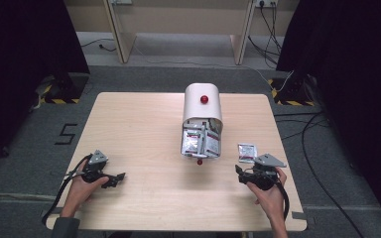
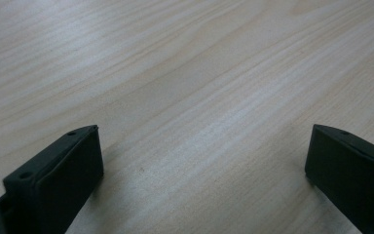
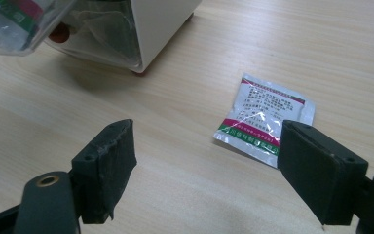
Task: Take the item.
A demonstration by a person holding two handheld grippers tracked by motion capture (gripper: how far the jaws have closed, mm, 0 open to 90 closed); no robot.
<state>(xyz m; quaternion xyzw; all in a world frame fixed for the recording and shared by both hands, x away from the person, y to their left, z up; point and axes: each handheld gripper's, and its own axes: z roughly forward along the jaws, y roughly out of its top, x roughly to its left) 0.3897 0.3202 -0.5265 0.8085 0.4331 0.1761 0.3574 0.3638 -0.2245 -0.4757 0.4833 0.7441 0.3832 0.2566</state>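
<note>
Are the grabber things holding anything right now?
No. The left hand-held gripper is open over bare wooden table. The right hand-held gripper is open too; the flat white printed sachet lies loose.

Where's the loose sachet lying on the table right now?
In the high view, the flat white sachet with red and green print lies on the wooden table, just ahead of the right gripper and right of the white box's open drawer.

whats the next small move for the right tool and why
Probably ease the right tool forward over the loose packet and close on it. Its jaws stand open and empty, the packet lies flat on the table just ahead, beside the open drawer of packets.
</note>
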